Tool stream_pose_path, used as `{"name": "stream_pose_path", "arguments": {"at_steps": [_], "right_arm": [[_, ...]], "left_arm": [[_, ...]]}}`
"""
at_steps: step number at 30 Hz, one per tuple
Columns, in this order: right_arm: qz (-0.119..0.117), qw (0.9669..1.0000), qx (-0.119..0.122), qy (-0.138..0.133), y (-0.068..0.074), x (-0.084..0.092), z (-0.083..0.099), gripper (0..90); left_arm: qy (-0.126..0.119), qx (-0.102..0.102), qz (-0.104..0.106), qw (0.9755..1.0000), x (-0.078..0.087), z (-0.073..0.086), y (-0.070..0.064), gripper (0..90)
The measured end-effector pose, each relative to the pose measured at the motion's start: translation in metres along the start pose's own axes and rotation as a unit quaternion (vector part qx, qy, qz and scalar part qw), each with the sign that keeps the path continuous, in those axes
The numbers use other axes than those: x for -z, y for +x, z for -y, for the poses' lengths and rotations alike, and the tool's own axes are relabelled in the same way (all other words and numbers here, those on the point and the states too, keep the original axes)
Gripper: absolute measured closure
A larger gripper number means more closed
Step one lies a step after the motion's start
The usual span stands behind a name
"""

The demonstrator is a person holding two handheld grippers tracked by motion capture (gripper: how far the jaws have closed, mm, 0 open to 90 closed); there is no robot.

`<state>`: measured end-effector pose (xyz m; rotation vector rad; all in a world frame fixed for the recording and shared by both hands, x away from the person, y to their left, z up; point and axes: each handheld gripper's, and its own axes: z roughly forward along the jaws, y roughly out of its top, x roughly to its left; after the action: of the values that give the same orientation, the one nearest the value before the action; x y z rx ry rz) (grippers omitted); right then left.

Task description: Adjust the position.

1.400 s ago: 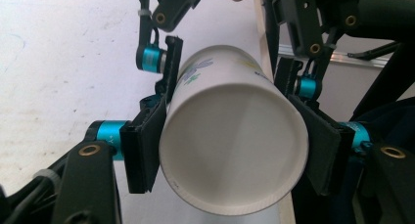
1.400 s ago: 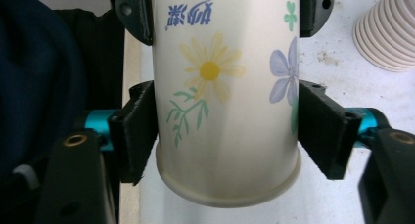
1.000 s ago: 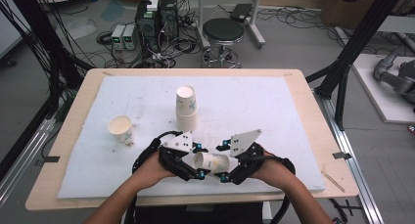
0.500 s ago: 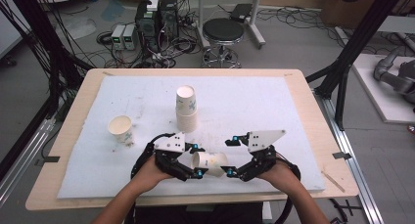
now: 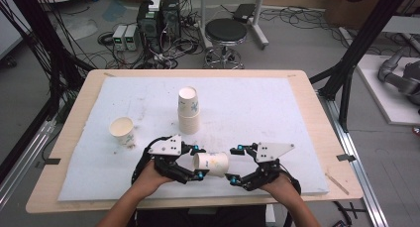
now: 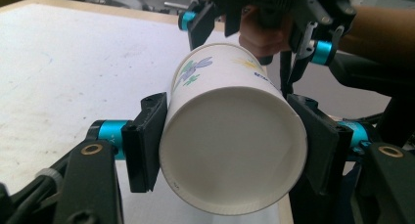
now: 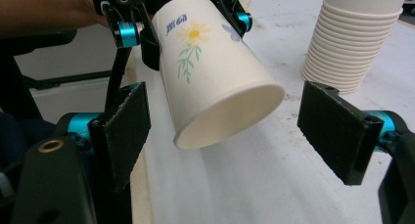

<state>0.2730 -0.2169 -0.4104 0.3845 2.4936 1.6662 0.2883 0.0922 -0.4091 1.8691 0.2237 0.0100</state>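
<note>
Left gripper view: jaws clamp paper cup [image 6: 230, 141]; right gripper [image 5: 234, 163] jaws wide

wooden table [image 5: 302, 83], white mat [image 5: 247, 113] on it; cup stack [image 5: 188, 113], lone cup [image 5: 122, 131] on mat.

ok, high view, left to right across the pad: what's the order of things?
Single paper cup → left gripper, shut on the sideways cup → right gripper, jaws open either side of that cup's end. The cup stack overlaps the left gripper's span, so it's left out.
</note>
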Motion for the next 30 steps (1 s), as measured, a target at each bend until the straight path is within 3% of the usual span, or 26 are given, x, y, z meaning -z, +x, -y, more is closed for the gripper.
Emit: {"name": "stream_pose_path", "arguments": {"at_steps": [12,30], "right_arm": [[-0.026,0.9995,-0.008,-0.018,0.0003,-0.0023,0.0023,20.5],[-0.050,0.9985,-0.011,-0.017,0.0018,-0.0088,0.0025,20.0]], "left_arm": [[-0.033,-0.003,0.016,0.9993,0.0079,-0.0006,-0.0007,34.5],[-0.046,-0.013,0.051,0.9976,0.0054,-0.0053,-0.0057,35.3]]}}
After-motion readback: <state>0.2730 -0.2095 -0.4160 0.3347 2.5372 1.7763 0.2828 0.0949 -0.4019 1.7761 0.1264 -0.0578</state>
